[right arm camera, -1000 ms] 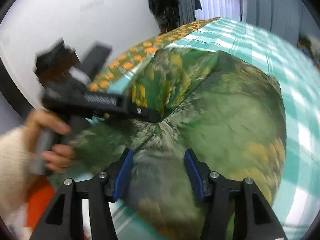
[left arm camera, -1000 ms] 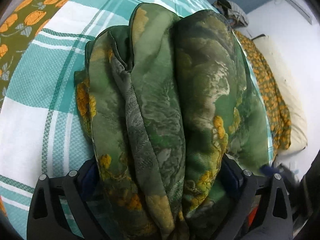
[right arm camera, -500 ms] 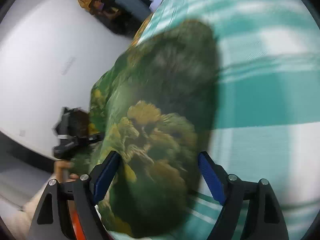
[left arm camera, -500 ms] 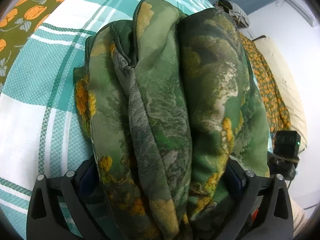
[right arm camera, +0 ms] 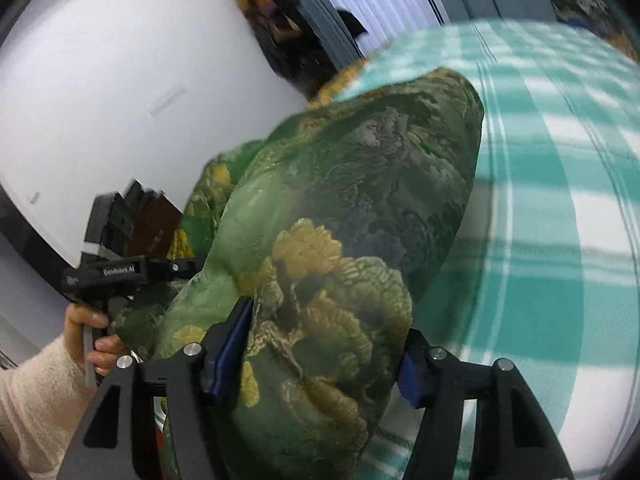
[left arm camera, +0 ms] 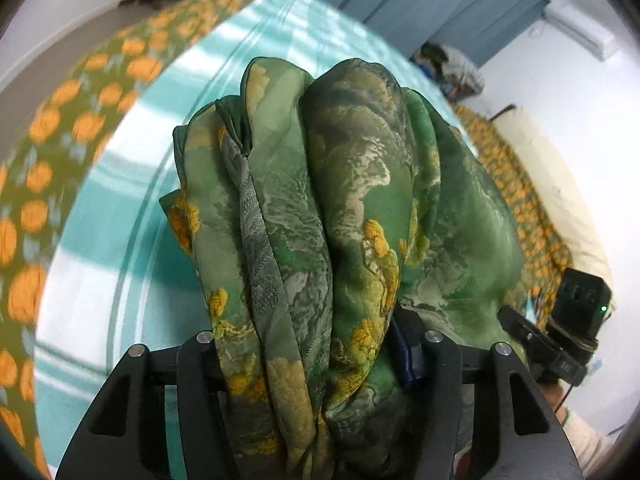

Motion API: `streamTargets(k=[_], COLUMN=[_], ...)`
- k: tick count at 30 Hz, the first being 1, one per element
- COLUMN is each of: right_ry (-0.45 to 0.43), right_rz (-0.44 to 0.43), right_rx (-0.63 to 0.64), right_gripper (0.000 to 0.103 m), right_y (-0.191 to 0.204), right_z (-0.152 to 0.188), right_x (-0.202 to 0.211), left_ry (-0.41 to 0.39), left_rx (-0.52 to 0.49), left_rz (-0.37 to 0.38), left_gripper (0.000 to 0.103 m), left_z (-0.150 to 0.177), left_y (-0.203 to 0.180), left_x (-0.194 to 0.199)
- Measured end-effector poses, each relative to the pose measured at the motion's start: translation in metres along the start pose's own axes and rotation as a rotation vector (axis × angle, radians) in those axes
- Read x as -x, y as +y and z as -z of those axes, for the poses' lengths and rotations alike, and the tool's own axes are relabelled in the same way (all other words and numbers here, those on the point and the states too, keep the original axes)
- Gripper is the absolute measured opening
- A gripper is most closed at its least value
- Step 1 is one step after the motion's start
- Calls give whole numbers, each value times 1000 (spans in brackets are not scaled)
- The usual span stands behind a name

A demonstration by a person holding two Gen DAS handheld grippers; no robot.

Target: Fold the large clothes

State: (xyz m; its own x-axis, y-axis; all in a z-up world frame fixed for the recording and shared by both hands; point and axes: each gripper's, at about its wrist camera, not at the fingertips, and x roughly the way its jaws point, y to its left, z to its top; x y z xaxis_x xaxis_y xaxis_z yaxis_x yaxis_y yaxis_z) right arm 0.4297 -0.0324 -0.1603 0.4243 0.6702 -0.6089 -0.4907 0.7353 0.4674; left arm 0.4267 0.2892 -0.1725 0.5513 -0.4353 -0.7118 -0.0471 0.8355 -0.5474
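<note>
Left gripper (left arm camera: pixel 308 360) and right gripper (right arm camera: pixel 316 356), each clamped on a bunched fold of the green patterned garment (left arm camera: pixel 320 208), which hangs in thick folds above the teal-and-white checked bedspread (right arm camera: pixel 560 240), beyond which lies an orange-flowered sheet (left arm camera: pixel 48 128).

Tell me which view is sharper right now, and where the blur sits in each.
Left wrist view: the green printed garment is crisp; the teal checked bedspread and orange-flowered cover smear at the left rim. Right wrist view: softer overall, the bedspread streaked, the left gripper slightly blurred, the garment fairly readable. Both bend strongly toward the fisheye edges.
</note>
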Motion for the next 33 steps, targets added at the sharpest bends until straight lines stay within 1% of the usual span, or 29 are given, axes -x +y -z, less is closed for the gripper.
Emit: streamTargets(k=[3,4,6,7,8,10,12,13,14,15,16,17,18,19,20,21,23,24,25,26,27,28,29,30,31,33], right_ry=[-36,-42,-51,-54,-53,-44,-10,2,34,67,102,113,103,84,69,63,23,-5,-16,-24,-31,-35,-44,-54,-74,-127], right_rz=[-23,-21,-17,-15,-16,-19,-27,-31,-39,-41,-32,-36,-51,-67,-71,-57,25,80,129,223,329,401,497,556,602,653], right_rx=[1,2,-10,-13,-21,-39,-67,-80,-114,-145,-178,-204,-221,-240,-261,-271,-236,-186,-147,-82,-17,19,60,82,97,109], right_gripper=[63,63,63,63,63,63,63,64,65,67,73,81,82,83,83,83,84,84,85,86,86,87,92,94,98,98], right_y=[-17,-16,-38,-42,-57,-79,-107,-116,-130,-142,-152,-160,-164,-165,-165,-163,-146,-135,-123,-104,-84,-73,-58,-46,-34,-10], right_z=[-33,-39,-62,-69,-77,-92,-105,-107,-110,-109,-104,-96,-91,-87,-84,-82,-79,-80,-78,-75,-71,-68,-65,-60,-56,-46], right_x=[3,-7,-15,-20,-25,-38,-59,-59,-74,-85,-96,-100,-100,-95,-88,-81,-55,-41,-30,-15,1,9,20,30,41,67], left_ry=[-25,-28,-27,-25,-25,-25,-16,0,17,29,20,6,-12,-20,-28,-50,-115,-165,-194,-221,-262,-290,-322,-346,-359,-375], left_rx=[-27,-38,-46,-46,-47,-42,-29,-19,-7,8,25,41,58,59,47,19,-46,-90,-113,-136,-166,-185,-218,-251,-271,-291], left_rz=[-2,-9,-17,-21,-26,-37,-48,-63,-80,-90,-84,-74,-60,-52,-61,-95,-178,-220,-243,-265,-307,-345,-394,-432,-451,-470], left_gripper=[58,58,58,58,58,58,60,62,69,80,86,97,101,101,101,100,100,100,100,102,102,103,103,103,103,103], left_z=[-33,-45,-70,-79,-89,-100,-105,-105,-102,-99,-93,-88,-82,-79,-75,-69,-55,-44,-37,-29,-15,-9,3,14,20,38], left_y=[-15,-20,-27,-26,-28,-24,-17,-10,-3,3,9,13,16,15,11,4,-15,-29,-38,-46,-61,-68,-80,-92,-103,-120], left_x=[-13,-22,-44,-53,-66,-85,-104,-116,-128,-137,-139,-137,-131,-126,-117,-104,-77,-57,-46,-34,-18,-10,1,9,13,22])
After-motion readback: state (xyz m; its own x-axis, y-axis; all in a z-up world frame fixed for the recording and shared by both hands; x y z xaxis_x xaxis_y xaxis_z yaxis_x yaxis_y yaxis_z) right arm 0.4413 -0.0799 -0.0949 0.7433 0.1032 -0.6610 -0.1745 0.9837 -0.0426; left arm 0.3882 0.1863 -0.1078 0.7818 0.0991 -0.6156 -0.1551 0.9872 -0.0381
